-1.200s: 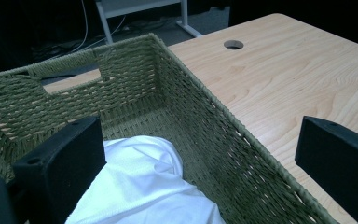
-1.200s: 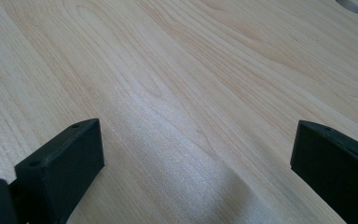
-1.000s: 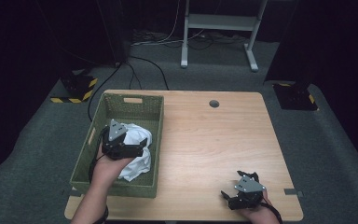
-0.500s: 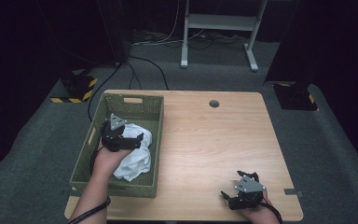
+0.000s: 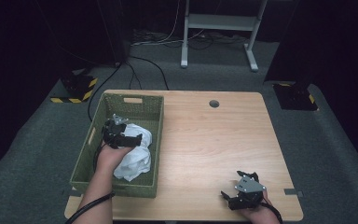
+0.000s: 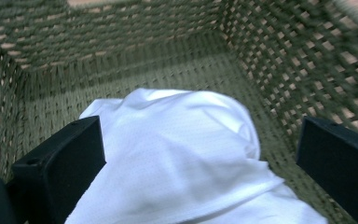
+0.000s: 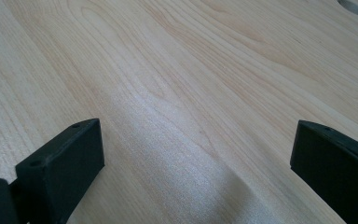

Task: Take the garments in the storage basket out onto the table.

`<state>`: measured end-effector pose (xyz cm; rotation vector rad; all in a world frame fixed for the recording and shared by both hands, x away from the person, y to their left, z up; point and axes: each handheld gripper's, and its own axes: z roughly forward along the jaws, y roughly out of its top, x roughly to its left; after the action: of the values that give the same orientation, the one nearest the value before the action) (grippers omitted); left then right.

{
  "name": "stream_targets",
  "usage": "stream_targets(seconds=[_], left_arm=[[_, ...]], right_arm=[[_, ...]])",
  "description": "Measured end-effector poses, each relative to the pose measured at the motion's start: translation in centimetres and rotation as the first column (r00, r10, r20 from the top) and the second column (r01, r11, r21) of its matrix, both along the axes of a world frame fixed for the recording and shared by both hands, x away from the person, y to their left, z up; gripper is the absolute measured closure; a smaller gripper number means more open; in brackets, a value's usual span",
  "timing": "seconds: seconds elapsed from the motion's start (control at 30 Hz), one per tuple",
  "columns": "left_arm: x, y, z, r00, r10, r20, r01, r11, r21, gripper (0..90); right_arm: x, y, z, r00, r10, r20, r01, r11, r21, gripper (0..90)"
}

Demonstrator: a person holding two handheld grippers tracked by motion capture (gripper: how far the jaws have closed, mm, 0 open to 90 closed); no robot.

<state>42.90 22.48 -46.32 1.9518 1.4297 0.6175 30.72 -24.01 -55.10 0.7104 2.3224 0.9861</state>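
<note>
A green woven basket (image 5: 133,96) stands on the left part of the wooden table (image 5: 214,140). A crumpled white cloth (image 5: 136,158) lies in it. My left gripper (image 5: 128,131) is inside the basket, just above the cloth's far part, open. In the left gripper view the cloth (image 6: 186,140) bulges up between the wide-apart fingers (image 6: 65,163), with the basket's walls (image 6: 121,37) around it. My right gripper (image 5: 233,185) rests open near the table's front right edge, over bare wood (image 7: 191,70) with nothing between its fingers (image 7: 60,163).
A round cable hole (image 5: 214,103) sits near the table's far edge and shows as the hole (image 7: 352,7) in the right gripper view. Dark carpet surrounds the table. Beyond it are a white desk frame (image 5: 219,28) and cables (image 5: 144,65) on the floor.
My left gripper has shifted a little toward the basket's far end, over the cloth. The right gripper has stayed where it was.
</note>
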Motion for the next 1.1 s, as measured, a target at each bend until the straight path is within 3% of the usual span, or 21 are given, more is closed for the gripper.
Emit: stream_targets(seconds=[0.2,0.5,0.6,0.63,0.87,0.97,1.1], left_arm=[[0.5,0.0,-1.3,0.9983,0.018,-0.055,-0.016,0.9996,0.024,1.6],[1.4,0.0,-2.0,0.9912,0.016,-0.132,-0.009,0.9988,0.049,1.6],[1.7,-0.1,-2.4,0.9858,0.01,-0.168,-0.001,0.9986,0.054,1.8],[1.8,-0.2,-2.7,0.9808,0.003,-0.195,0.01,0.9979,0.063,2.1],[2.0,-0.3,-3.2,0.9738,0.009,-0.227,0.009,0.9967,0.08,2.1],[2.0,-0.2,-3.6,0.968,0.009,-0.251,0.012,0.9966,0.082,2.0],[2.1,-0.4,-4.2,0.9559,0.0,-0.294,0.036,0.9926,0.116,3.2]], right_arm=[[0.0,0.0,0.0,1.0,0.003,0.002,-0.003,1.0,0.001,2.2],[0.0,0.0,0.0,1.0,0.003,0.001,-0.003,1.0,-0.003,2.3],[0.0,0.0,0.0,1.0,0.003,0.002,-0.003,1.0,-0.004,2.3],[0.0,0.0,0.0,1.0,0.004,0.002,-0.004,1.0,-0.004,2.3],[0.0,0.0,0.0,1.0,0.005,0.003,-0.005,1.0,-0.002,2.3],[0.0,0.0,0.0,1.0,0.006,0.003,-0.005,1.0,-0.003,2.3],[0.0,0.0,0.0,1.0,0.005,0.003,-0.005,1.0,-0.002,2.4]])
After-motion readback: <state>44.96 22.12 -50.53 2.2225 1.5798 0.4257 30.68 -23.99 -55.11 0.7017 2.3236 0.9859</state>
